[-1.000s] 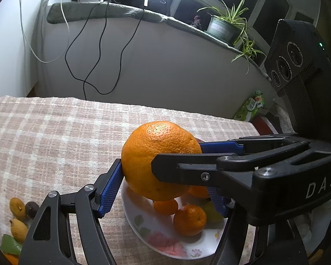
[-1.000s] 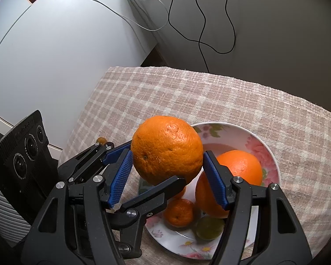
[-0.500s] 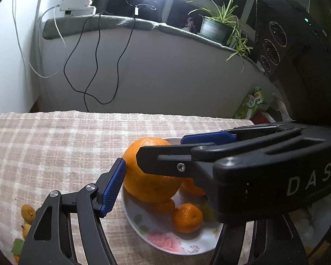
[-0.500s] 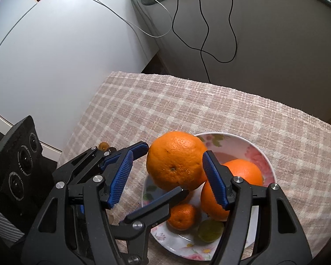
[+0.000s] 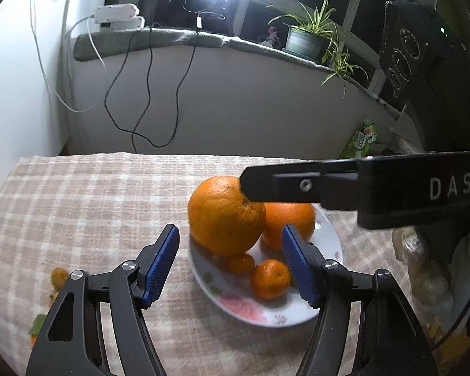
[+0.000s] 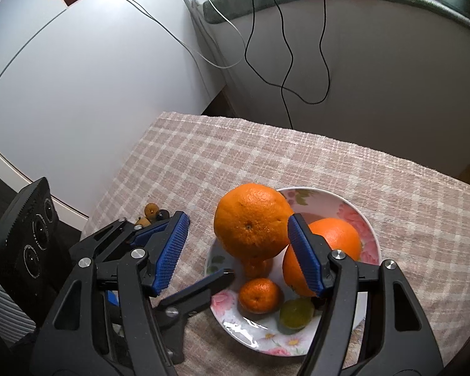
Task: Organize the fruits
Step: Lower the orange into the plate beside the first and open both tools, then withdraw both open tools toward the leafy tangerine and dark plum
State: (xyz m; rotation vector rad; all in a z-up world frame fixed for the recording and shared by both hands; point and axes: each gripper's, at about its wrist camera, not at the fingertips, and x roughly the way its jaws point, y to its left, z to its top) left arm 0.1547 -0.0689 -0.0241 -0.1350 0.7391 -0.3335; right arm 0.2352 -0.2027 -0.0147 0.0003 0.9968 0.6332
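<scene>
Two tools hover over a bench (image 6: pixel 423 219) covered in a checked cloth. The left tool (image 5: pixel 230 263) has its blue pads spread wide apart, holding nothing. The right tool (image 6: pixel 238 253) is likewise spread apart and holds nothing, though its right pad sits just in front of the fruit in its own view.

One flowered plate (image 6: pixel 365 216) lies on the cloth and carries the fruit. Two big oranges are on it. The larger orange (image 6: pixel 252 221) rests on top of the pile at the plate's left side, perched on a small tangerine and leaning against the second orange (image 6: pixel 338 238), which sits on the right. No pad touches either one. Two small tangerines can be counted: one (image 6: pixel 260 294) free near the front of the plate, and one (image 6: pixel 257 268) mostly hidden beneath the larger orange. One green lime (image 6: pixel 297 311) lies at the front right of the plate, beside the free tangerine.

Off the plate, a cluster of small fruits (image 6: pixel 152 213) lies on the cloth to the left, just behind the left tool; at least three show from the right wrist, one of them dark, but the exact number cannot be told.

One potted plant (image 5: pixel 307 39) stands on the window ledge.
</scene>
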